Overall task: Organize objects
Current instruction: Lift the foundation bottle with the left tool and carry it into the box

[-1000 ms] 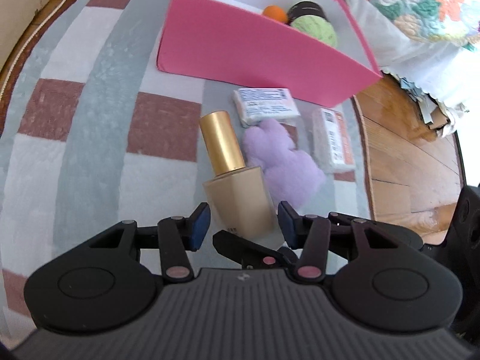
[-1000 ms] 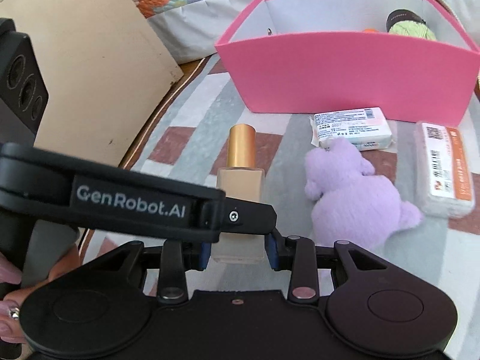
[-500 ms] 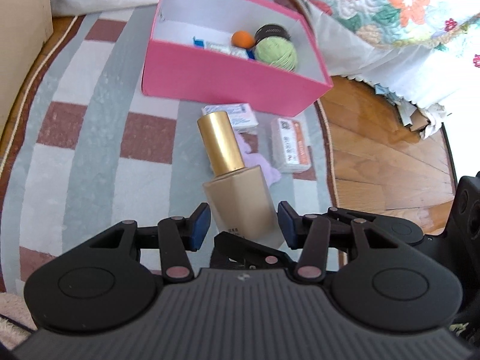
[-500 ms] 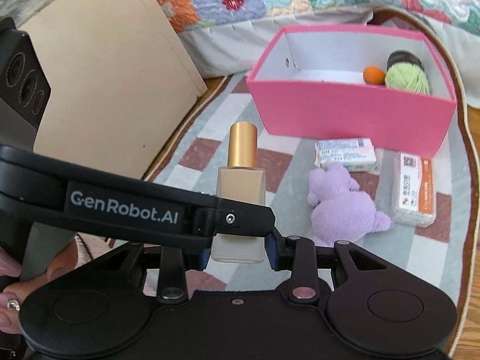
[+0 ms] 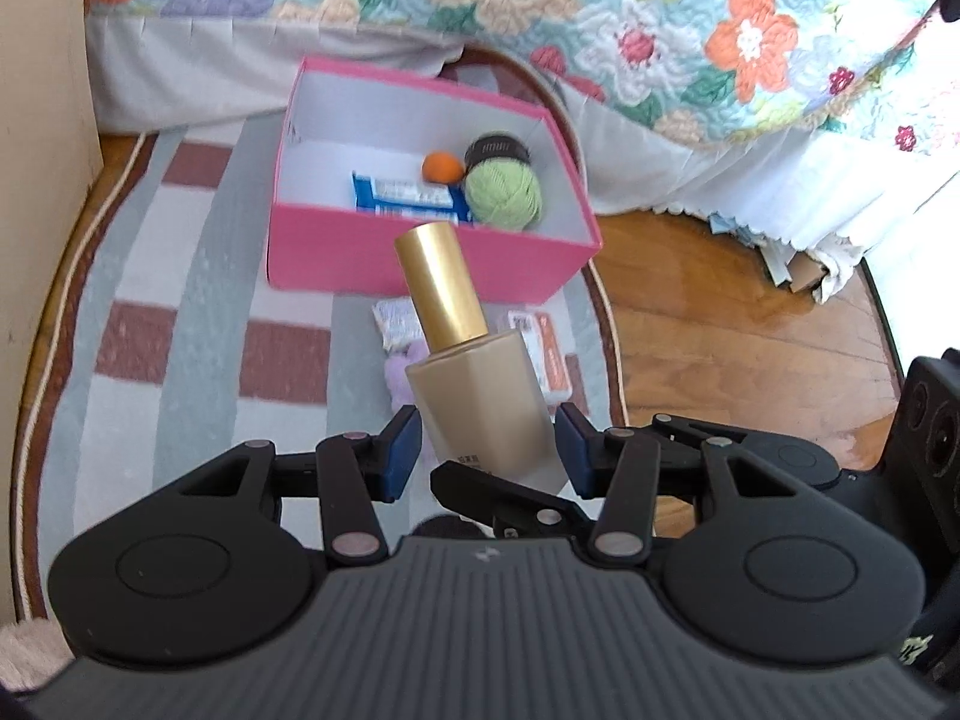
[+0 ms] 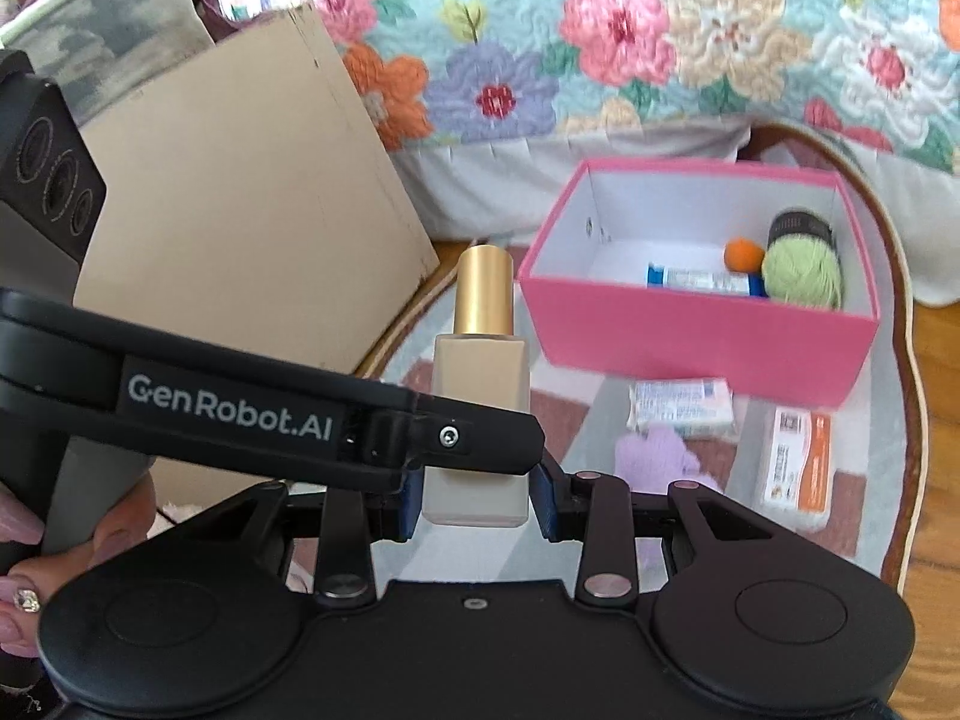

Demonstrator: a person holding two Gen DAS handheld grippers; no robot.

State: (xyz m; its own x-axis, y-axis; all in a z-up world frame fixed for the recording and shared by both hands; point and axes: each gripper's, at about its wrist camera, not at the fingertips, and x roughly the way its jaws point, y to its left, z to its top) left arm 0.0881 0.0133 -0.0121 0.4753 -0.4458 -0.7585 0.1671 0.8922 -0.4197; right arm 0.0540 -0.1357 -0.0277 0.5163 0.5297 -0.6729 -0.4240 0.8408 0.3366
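Observation:
A beige bottle with a gold cap (image 5: pixel 474 396) hangs in the air above the rug, cap pointing away from me. My left gripper (image 5: pixel 486 456) is shut on its lower body from both sides. My right gripper (image 6: pixel 477 498) is shut on the same bottle (image 6: pixel 480 372) near its base, and a left finger crosses in front of it in the right wrist view. Beyond stands the open pink box (image 5: pixel 420 258), holding a green yarn ball (image 5: pixel 504 195), an orange ball (image 5: pixel 443 168), a blue-and-white pack (image 5: pixel 408 198) and a black round thing (image 5: pixel 497 150).
On the striped rug (image 5: pixel 180 312) before the box lie a white packet (image 6: pixel 681 408), a purple plush (image 6: pixel 657 456) and an orange-and-white packet (image 6: pixel 795 462). A cardboard sheet (image 6: pixel 240 228) leans at the left. A flowered quilt (image 5: pixel 540 12) hangs behind; wood floor (image 5: pixel 720 312) lies to the right.
Both grippers have risen together with the bottle held between them. The box and the things on the rug now sit farther below, and the box's inside has come into view.

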